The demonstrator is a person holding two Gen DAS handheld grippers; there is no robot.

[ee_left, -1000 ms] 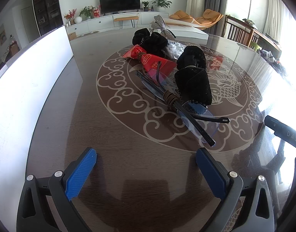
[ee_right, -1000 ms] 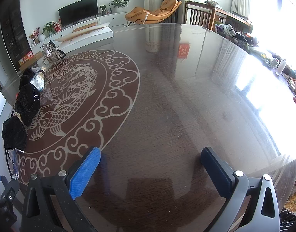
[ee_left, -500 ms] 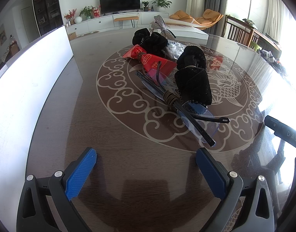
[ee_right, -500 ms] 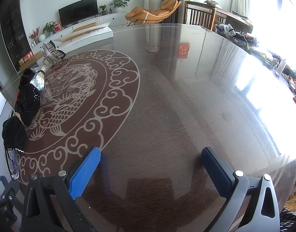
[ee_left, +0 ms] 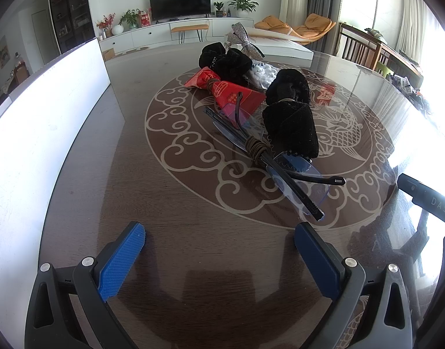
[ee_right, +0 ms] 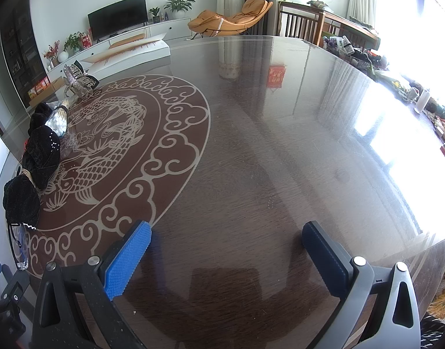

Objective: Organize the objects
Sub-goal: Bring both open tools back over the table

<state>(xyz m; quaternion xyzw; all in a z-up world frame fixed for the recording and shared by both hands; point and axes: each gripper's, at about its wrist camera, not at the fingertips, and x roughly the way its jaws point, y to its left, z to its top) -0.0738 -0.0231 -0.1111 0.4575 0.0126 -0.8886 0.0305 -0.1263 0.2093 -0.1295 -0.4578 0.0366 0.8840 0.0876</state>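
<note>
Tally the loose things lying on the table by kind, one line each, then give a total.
Black velvet pouches: 2, near and far
Red pouch: 1
Clear glasses: 2, near and behind
Silver bow: 1
White beaded bundle: 1
Total: 7

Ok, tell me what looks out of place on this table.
The glasses lie jumbled with a black pouch and a red pouch, arms splayed, a cord wound around one arm.
</note>
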